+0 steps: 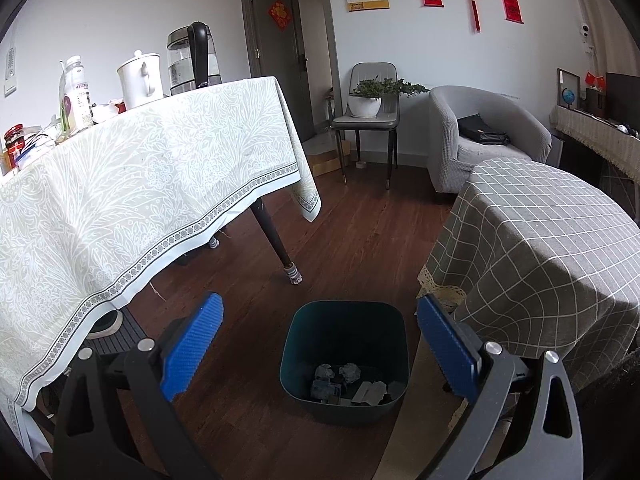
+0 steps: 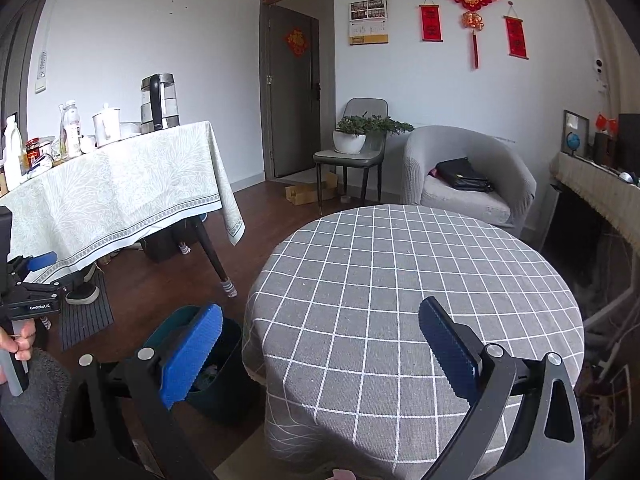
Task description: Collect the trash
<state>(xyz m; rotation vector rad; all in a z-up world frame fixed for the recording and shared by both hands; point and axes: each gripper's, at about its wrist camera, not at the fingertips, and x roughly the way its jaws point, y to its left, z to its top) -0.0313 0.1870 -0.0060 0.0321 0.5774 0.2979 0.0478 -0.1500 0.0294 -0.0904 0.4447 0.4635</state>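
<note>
A dark teal trash bin (image 1: 346,356) stands on the wood floor and holds crumpled paper balls (image 1: 349,372) and other scraps. My left gripper (image 1: 320,344) hangs open and empty above the bin, its blue pads wide apart. In the right wrist view the bin (image 2: 224,364) sits left of the round table, partly hidden by my left blue pad. My right gripper (image 2: 320,344) is open and empty over the round table's grey checked cloth (image 2: 400,280). The left gripper (image 2: 32,284) also shows at the far left of that view, held by a hand.
A long table with a pale patterned cloth (image 1: 140,184) carries a kettle (image 1: 194,60), a white jug and bottles. Its leg (image 1: 276,240) stands near the bin. A grey armchair (image 2: 468,176), a chair with a potted plant (image 2: 352,140) and a floor mat (image 2: 86,312) lie around.
</note>
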